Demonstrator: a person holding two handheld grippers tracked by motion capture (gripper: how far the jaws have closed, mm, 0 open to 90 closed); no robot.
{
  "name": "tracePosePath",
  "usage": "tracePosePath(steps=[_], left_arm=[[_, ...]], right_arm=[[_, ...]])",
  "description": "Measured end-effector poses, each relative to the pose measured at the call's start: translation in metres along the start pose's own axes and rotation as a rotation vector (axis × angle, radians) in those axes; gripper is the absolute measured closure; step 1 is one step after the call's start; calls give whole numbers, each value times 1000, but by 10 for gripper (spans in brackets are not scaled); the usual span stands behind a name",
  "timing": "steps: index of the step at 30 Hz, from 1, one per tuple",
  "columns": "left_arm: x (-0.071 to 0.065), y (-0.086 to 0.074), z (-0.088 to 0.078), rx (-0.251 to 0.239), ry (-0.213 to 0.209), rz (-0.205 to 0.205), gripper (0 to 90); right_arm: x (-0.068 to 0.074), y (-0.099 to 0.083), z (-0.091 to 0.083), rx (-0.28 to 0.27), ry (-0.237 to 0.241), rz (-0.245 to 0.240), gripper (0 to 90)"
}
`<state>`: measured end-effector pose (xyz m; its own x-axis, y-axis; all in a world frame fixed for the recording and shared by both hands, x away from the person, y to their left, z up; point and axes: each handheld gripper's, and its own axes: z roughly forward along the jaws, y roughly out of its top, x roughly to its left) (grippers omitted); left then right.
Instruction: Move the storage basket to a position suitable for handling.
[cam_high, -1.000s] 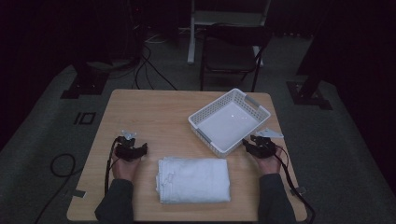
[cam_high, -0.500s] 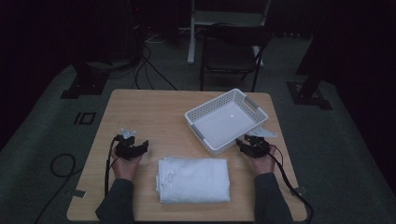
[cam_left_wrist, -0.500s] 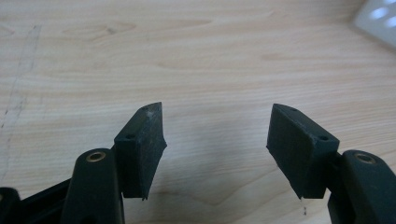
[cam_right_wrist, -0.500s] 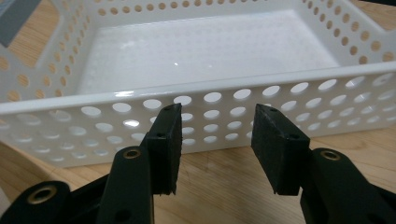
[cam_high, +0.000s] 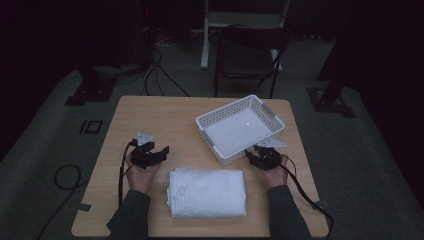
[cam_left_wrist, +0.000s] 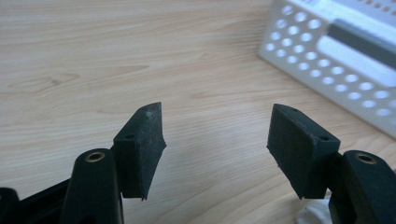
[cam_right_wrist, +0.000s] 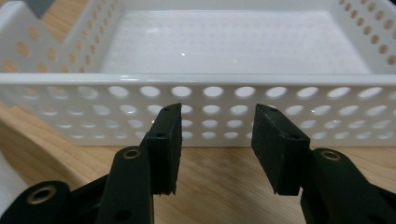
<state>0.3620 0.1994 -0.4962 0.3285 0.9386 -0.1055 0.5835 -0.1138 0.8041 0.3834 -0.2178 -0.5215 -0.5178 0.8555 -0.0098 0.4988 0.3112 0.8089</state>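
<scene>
Towel (cam_high: 208, 192) folds indistinct, dim; basket (cam_high: 240, 129) apparently empty.

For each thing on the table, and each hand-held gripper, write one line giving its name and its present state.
Basket: empty, upright, set at an angle on the table.
Towel: folded, lying flat, untouched.
Left hand-held gripper: open, nothing between its jaws.
Right hand-held gripper: open, facing the basket wall, not gripping it.

Beyond the right jaws, the basket (cam_right_wrist: 233, 88) is running off both side edges; the cloth (cam_left_wrist: 314, 215) is peeking below the left jaws, cut off.
</scene>
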Motion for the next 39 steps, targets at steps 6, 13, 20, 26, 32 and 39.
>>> tracePosePath(steps=[6,13,20,26,32,39], left_arm=[[-10,5,4,-4,-40,3,353],[-23,13,9,0,-54,34,354],[-28,17,11,3,-73,39,354],[-30,18,12,3,-72,45,353],[-30,18,14,9,-75,42,353],[-32,18,16,9,-85,43,353]], right_arm=[[8,6,4,-9,13,-23,556],[18,12,11,-8,38,-49,568],[-2,17,-6,-55,-30,-3,558],[-31,27,-20,-85,-126,30,532],[-68,37,-23,-107,-207,107,521],[-98,46,-10,-78,-289,141,520]])
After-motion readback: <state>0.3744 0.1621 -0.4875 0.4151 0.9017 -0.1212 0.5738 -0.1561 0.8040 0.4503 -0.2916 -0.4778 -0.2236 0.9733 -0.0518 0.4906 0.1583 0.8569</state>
